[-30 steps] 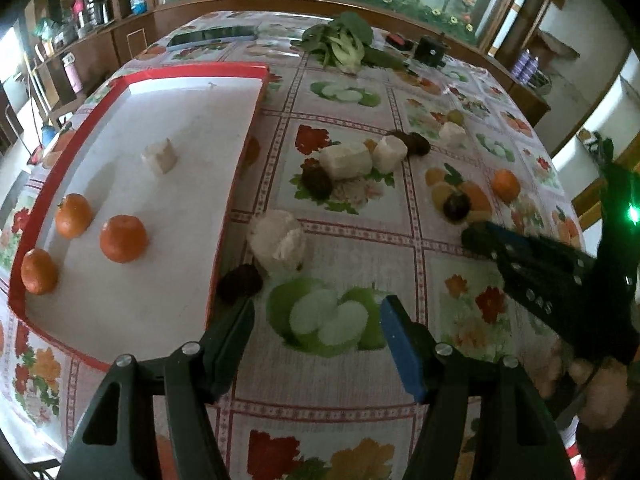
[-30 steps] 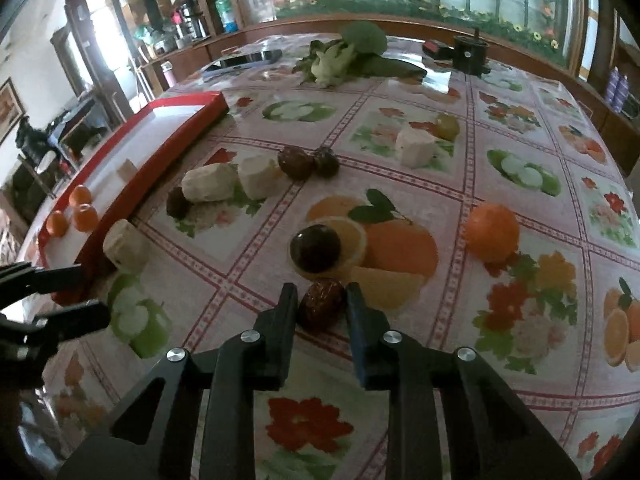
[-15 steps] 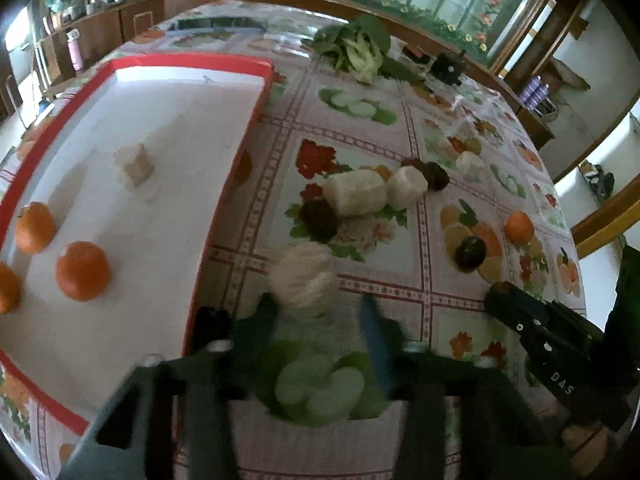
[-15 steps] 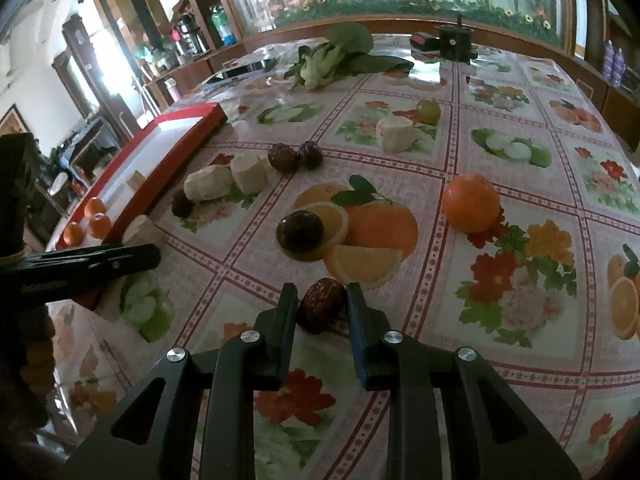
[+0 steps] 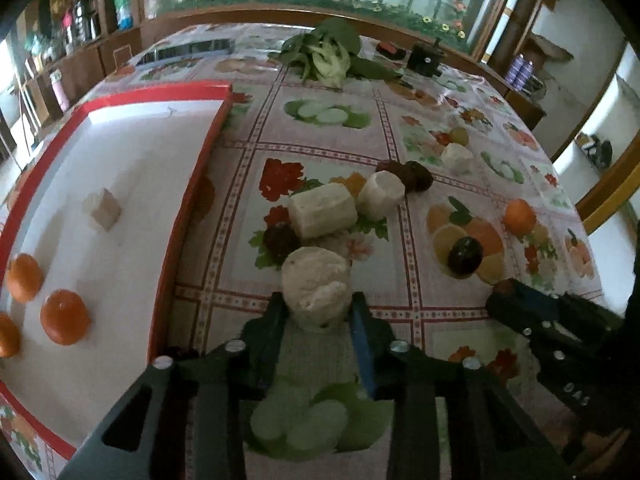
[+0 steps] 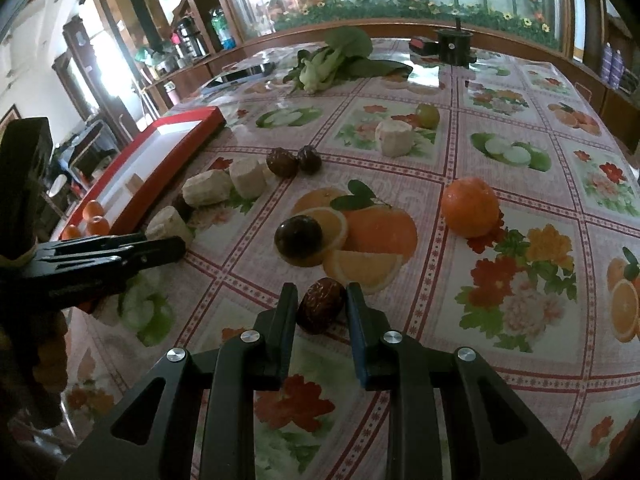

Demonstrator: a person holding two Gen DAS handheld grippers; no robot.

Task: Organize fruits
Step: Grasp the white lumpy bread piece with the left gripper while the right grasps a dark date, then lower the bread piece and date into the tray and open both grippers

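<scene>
My left gripper [image 5: 316, 306] is shut on a pale peeled fruit chunk [image 5: 316, 284], which also shows in the right wrist view [image 6: 170, 224]. My right gripper [image 6: 322, 300] is shut on a dark red date [image 6: 320, 306] just above the tablecloth. The red-rimmed white tray [image 5: 120, 160] at the left holds three oranges [image 5: 64, 316] and a small pale cube [image 5: 104, 210]. On the cloth lie more pale chunks [image 5: 322, 210], dark fruits [image 5: 464, 256] and an orange [image 6: 472, 208].
A leafy green vegetable [image 5: 328, 56] and a black object [image 5: 426, 58] sit at the table's far end. A green fruit [image 6: 428, 114] lies beside a pale chunk [image 6: 394, 136]. Wooden cabinets run along the left; the table edge is at the right.
My left gripper moved forward and closed on the pale chunk, which was free on the cloth a second ago. My right gripper kept holding the date and shifted slightly.
</scene>
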